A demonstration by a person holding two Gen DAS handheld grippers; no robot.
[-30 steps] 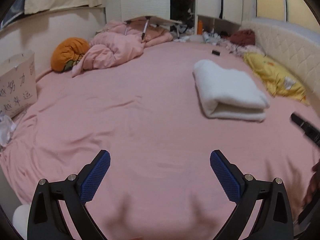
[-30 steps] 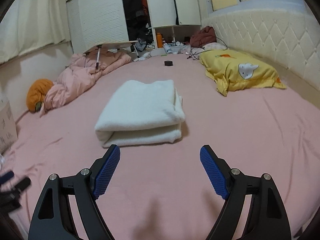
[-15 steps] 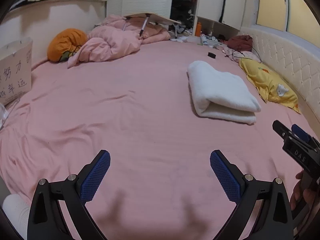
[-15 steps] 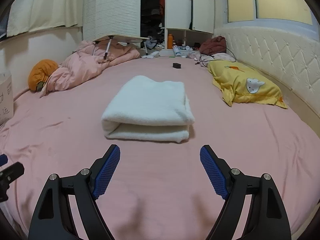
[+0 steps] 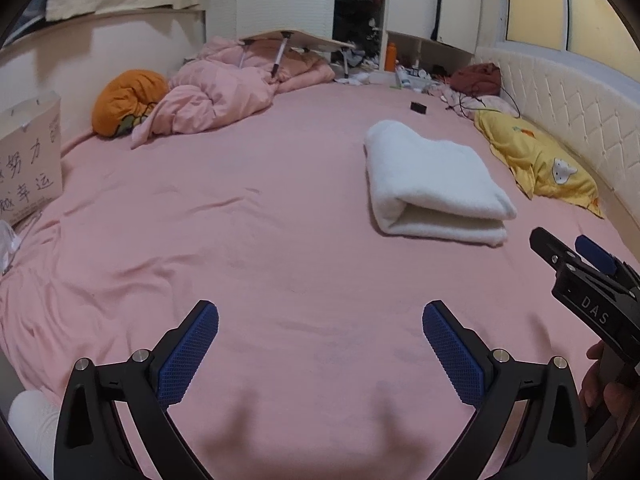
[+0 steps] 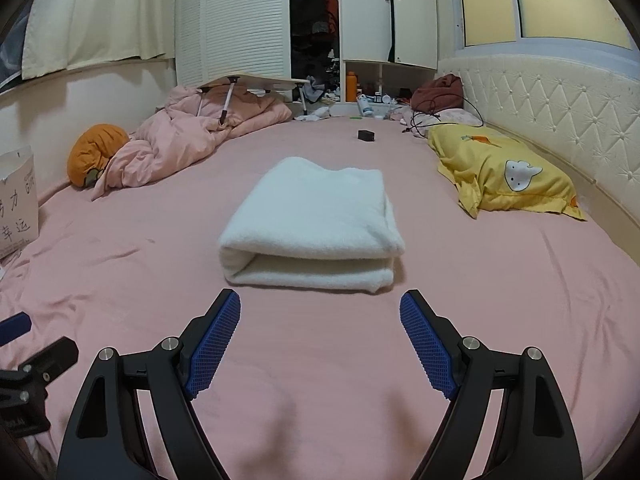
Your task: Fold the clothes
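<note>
White folded towel [image 6: 312,224] lies flat on the pink bed sheet [image 6: 460,320], left of the yellow pillow [image 6: 504,176]. Right gripper [image 6: 320,336] hovers just short of its near edge, jaws spread, nothing between (left gripper [image 5: 320,344] likewise, further from the towel).

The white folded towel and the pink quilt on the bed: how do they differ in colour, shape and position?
The white folded towel is a neat, flat rectangle, while the pink quilt is a crumpled heap. The towel lies alone in the middle of the bed; the quilt is pushed to the far left edge, under the legs of a small folding table. The towel is white, the quilt pink. Both rest on the pink sheet.
</note>
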